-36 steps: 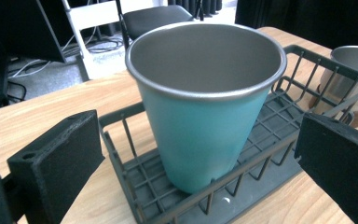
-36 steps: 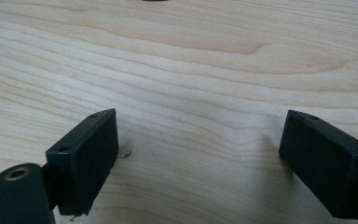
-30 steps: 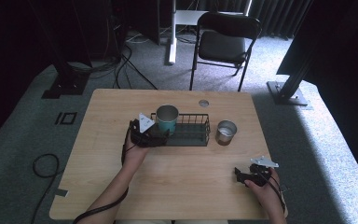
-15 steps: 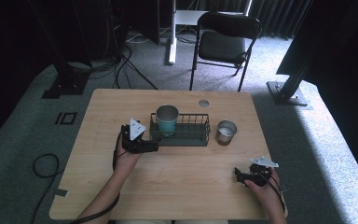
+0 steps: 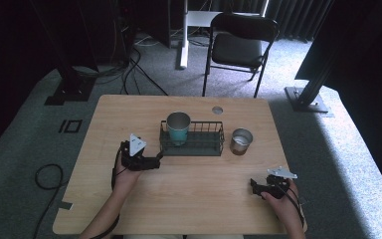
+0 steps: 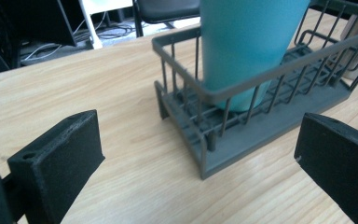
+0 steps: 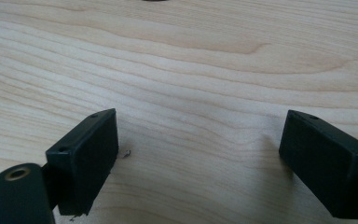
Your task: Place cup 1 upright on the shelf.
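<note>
Holding my left tool (image 5: 155, 160) spread wide and empty just off the near-left corner of the wire basket (image 5: 214, 148), I judge a careless swing could clip the wire and tip the teal cup (image 5: 178, 128), tall and smooth, standing upright in the basket's left end mid-desk. My right tool (image 5: 254, 186) rests spread near the desk's near-right corner.

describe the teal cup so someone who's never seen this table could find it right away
Start at the dark wire rack in the middle of the wooden table. The teal cup stands upright inside its left end. The only other cup, the small metal cup, sits outside, right of the rack.
</note>
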